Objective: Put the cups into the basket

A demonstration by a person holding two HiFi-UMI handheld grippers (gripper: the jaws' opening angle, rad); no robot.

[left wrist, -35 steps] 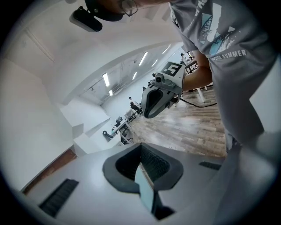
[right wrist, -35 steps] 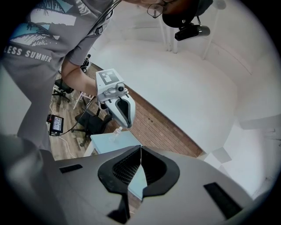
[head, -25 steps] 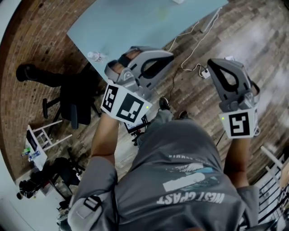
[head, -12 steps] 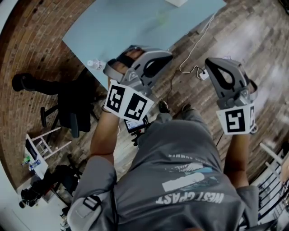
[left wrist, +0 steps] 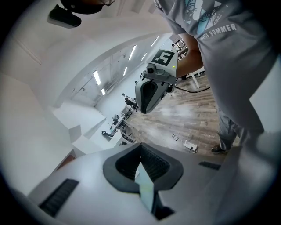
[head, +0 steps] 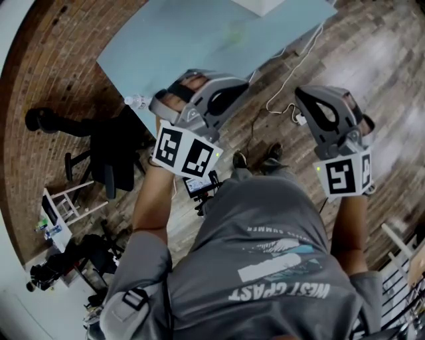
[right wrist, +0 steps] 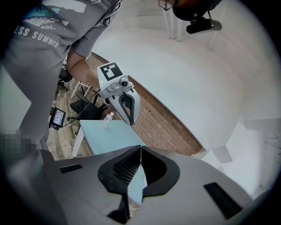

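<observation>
I make out no cup and no basket in any view. Both grippers are held in the air in front of the person's grey shirt, over the wooden floor and short of the light blue table [head: 192, 33]. My left gripper [head: 242, 85] is shut, its jaws meeting at the tips [left wrist: 140, 147] with nothing between them. My right gripper [head: 304, 96] is also shut and empty [right wrist: 140, 149]. Each gripper view shows the other gripper opposite, the right gripper [left wrist: 145, 107] and the left gripper [right wrist: 130, 122].
A water bottle [head: 136, 101] stands on the table's near corner [right wrist: 108, 117]. A white box [head: 265, 5] sits at the table's far edge. A black office chair [head: 109, 149], a small screen on a stand [head: 199, 184] and a cable with power strip [left wrist: 189, 146] are on the floor.
The right gripper has drifted a little left and down in the head view. The left one has barely shifted. Both stay shut and empty.
</observation>
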